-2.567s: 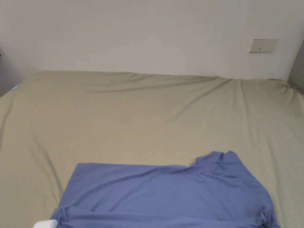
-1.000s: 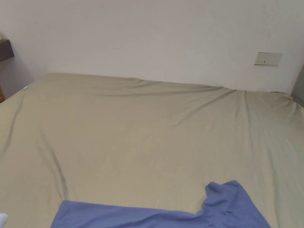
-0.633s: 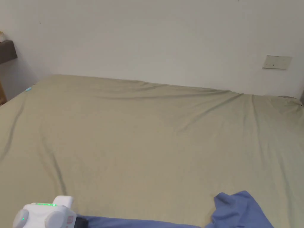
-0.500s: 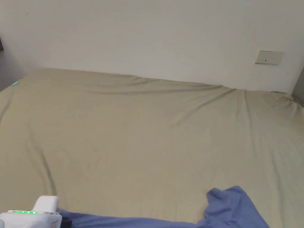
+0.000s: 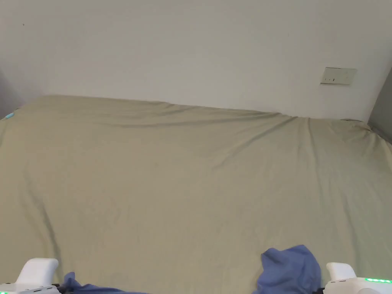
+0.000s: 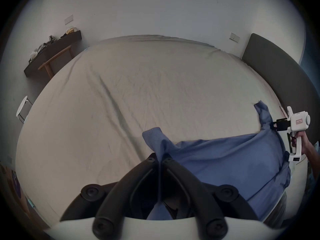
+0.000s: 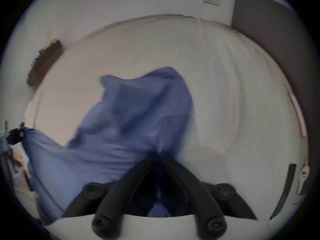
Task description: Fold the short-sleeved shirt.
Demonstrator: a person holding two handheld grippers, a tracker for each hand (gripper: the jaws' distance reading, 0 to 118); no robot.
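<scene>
Head view: one bed (image 5: 183, 172) with a beige sheet runs from the near edge back to a white wall (image 5: 172, 46), which carries one switch plate (image 5: 338, 75). Two white gripper bodies poke up at the bed's near edge, the left gripper (image 5: 36, 273) by the near left corner and the right gripper (image 5: 346, 277) toward the near right; their fingers are out of frame here. Between them two bits of the one blue short-sleeved shirt (image 5: 289, 270) rise above the near edge, a small tuft beside the left gripper and a larger flap beside the right.

Left gripper view: the left gripper (image 6: 161, 160) has its two black fingers (image 6: 149, 164) pressed together on a bunched corner of the shirt (image 6: 225, 160), which hangs stretched along the bed's near edge. Farther off, the right gripper (image 6: 275, 125), held by a hand (image 6: 299, 139), pinches the shirt's other end. A dark headboard (image 6: 277, 77) lines the bed's right edge, and one dark shelf (image 6: 52, 53) and one white stool (image 6: 21, 108) stand past its left edge.

Right gripper view, blurred: the right gripper (image 7: 160, 154) has its fingers (image 7: 173, 162) closed on shirt fabric (image 7: 121, 131), which billows over the bed (image 7: 225, 88). The left gripper (image 7: 16, 134) holds the far end, its fingers clamped on the cloth.
</scene>
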